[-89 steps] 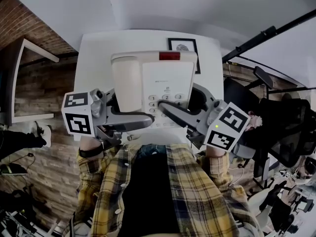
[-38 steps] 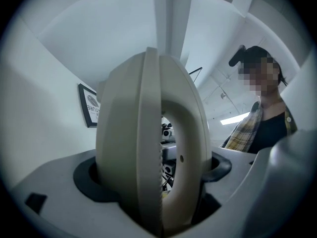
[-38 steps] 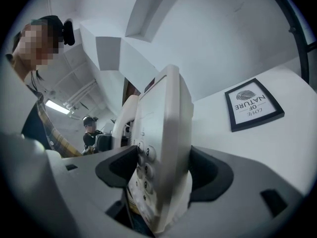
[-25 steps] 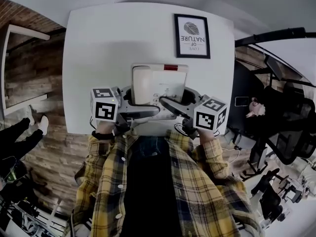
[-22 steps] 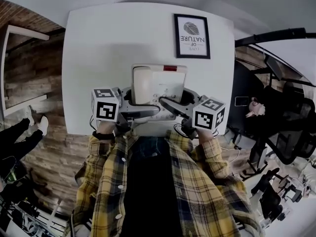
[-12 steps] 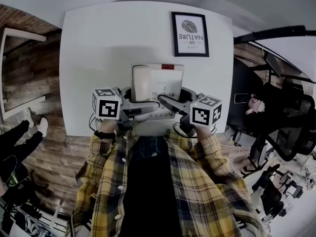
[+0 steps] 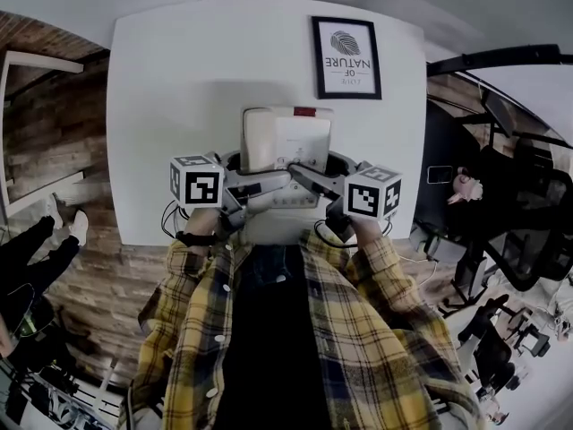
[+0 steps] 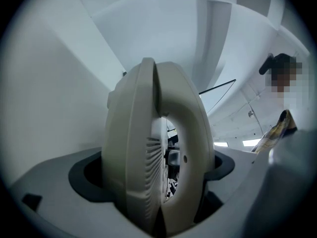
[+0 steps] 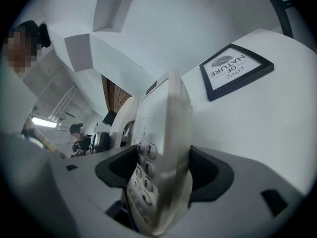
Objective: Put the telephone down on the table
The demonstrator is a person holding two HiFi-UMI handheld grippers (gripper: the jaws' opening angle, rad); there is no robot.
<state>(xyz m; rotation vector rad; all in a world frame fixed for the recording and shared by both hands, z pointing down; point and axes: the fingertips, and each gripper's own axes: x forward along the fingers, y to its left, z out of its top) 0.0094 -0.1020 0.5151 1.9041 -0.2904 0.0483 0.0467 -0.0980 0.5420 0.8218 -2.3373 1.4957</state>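
The beige desk telephone (image 7: 286, 137), handset on its cradle, lies low over the white table (image 7: 170, 97) near the front edge. My left gripper (image 7: 260, 186) holds its near left side and my right gripper (image 7: 309, 176) its near right side by the keypad. In the left gripper view the handset and base (image 8: 148, 148) fill the gap between the dark pads (image 8: 81, 175). The left jaws have just been opening a little, with the phone still touching both pads. In the right gripper view the keypad edge (image 9: 163, 133) sits between the pads (image 9: 213, 175).
A black-framed leaf print (image 7: 346, 56) lies flat on the table beyond the phone, also in the right gripper view (image 9: 237, 71). The table's front edge runs just under my grippers. Black office chairs (image 7: 510, 222) stand to the right. Brick wall and floor lie left.
Both grippers and the telephone have sunk toward the tabletop and shifted slightly away from the person. Both grippers have rolled a little.
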